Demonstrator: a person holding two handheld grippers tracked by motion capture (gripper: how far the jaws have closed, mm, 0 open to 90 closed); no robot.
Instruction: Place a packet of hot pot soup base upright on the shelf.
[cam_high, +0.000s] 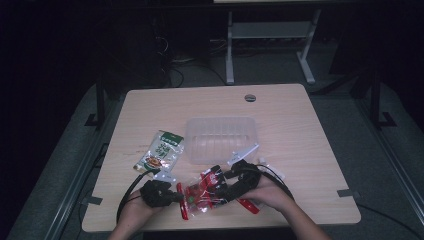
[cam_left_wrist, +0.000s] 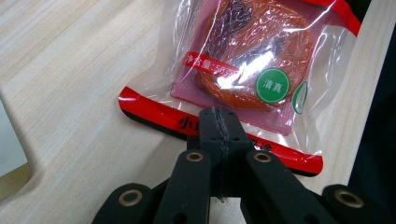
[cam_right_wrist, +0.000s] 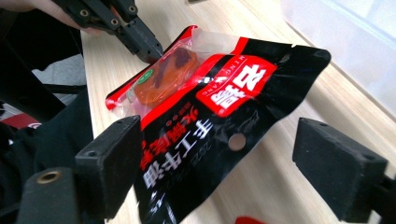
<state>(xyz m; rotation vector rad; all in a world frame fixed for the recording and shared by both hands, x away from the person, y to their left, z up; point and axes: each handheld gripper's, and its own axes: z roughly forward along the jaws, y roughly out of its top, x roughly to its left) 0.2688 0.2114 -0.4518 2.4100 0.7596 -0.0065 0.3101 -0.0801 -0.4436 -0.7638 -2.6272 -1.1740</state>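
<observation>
- Snack packet (cam_left_wrist: 243, 70) (clear front, red and black borders) lies at the near edge of the surface (cam_high: 300, 130), between the two hands.
- Left tongs (cam_left_wrist: 218, 122) are closed, pinching the packet's red sealed end.
- Right tongs (cam_right_wrist: 219, 163) stand wide open, the packet's black end between the jaws; pads are not pressing it.
- Step in hand, as judged: securing the packet at both ends.
- Next move calls for the right tongs to close on the black end without tearing the film.
- Beyond: clear plastic container (cam_high: 220, 139) and green sachet (cam_high: 161, 151), both apart from the packet.
</observation>
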